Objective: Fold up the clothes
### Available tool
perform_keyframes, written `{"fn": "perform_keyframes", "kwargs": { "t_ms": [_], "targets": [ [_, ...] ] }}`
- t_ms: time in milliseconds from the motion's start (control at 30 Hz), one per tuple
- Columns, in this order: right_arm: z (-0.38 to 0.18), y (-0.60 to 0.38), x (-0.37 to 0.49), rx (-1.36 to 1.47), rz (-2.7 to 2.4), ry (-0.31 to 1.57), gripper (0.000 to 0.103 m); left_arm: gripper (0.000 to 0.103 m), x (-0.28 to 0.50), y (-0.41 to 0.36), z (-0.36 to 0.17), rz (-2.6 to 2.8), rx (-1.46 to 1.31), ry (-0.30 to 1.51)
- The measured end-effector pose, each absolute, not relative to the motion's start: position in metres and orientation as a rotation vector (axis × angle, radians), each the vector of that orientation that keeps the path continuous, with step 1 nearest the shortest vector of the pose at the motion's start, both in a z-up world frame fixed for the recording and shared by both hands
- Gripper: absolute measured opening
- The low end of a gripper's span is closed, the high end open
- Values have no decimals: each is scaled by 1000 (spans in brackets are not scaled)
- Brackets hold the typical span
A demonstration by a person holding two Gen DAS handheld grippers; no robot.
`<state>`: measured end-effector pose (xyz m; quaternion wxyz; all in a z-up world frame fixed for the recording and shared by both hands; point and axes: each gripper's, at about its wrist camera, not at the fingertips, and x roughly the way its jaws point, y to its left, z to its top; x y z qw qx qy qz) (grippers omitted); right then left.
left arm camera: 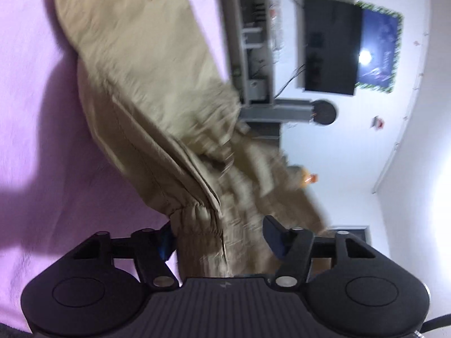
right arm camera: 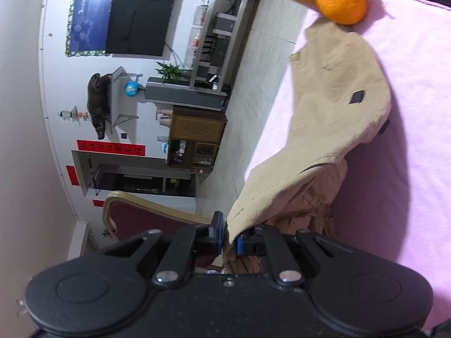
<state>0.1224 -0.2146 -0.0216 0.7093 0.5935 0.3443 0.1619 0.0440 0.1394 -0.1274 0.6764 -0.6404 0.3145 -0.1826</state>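
Right tongs (right arm camera: 229, 239) pinch a corner of the khaki woven trousers (right arm camera: 332, 104); left tongs (left arm camera: 217, 239) gape around the elastic cuff (left arm camera: 194, 214). Garment lifted partly off the pink-sheeted tabletop (right arm camera: 408, 70), mid-fold; left grip needed next.

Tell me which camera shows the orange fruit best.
The right wrist view: the orange sits sharp at the far end of the pink sheet, beyond the khaki trousers. The left wrist view shows no orange.
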Motion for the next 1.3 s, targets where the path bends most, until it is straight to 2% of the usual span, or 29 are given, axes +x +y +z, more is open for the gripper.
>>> {"fn": "perform_keyframes", "kwargs": {
  "t_ms": [133, 300, 467, 500, 533, 600, 767, 867, 933, 1033, 1133, 1167, 1200, 1233, 1267, 1300],
  "targets": [
    [-41, -235, 116, 1331, 352, 794, 11, 59, 46, 140, -119, -352, -1374, 696],
    [-58, -251, 113, 1338, 358, 817, 11, 60, 57, 118, -142, -240, -1324, 923],
    [-63, -256, 118, 1340, 409, 816, 11, 55, 59, 115, -150, -168, -1272, 976],
    [-64, -257, 120, 1336, 417, 814, 11, 52, 59, 113, -149, -170, -1261, 975],
    [-64, -258, 121, 1330, 423, 812, 11, 34, 59, 112, -148, -168, -1250, 977],
    [-66, -260, 124, 1318, 423, 814, 12, 15, 59, 113, -148, -147, -1231, 995],
    [-83, -270, 119, 1177, 355, 852, 19, 12, 51, 113, -127, -124, -1064, 957],
    [-101, -272, 114, 1083, 310, 893, 35, 11, 46, 113, -114, -114, -967, 931],
    [-113, -269, 109, 1017, 292, 917, 52, 12, 47, 115, -116, -113, -969, 941],
    [-123, -255, 105, 853, 291, 963, 67, 12, 53, 116, -121, -105, -976, 968],
    [-119, -233, 106, 558, 267, 952, 73, 12, 69, 107, -125, -95, -942, 982],
    [-116, -225, 104, 475, 272, 929, 73, 12, 71, 104, -124, -96, -920, 981],
    [-114, -218, 103, 392, 277, 905, 66, 12, 71, 103, -122, -97, -897, 979],
    [-112, -212, 99, 333, 293, 880, 38, 12, 72, 101, -120, -99, -875, 977],
    [-109, -207, 95, 293, 319, 867, 18, 12, 72, 101, -118, -101, -857, 976],
    [-106, -202, 91, 253, 346, 855, 10, 12, 73, 100, -118, -103, -841, 975]
  ]
}}
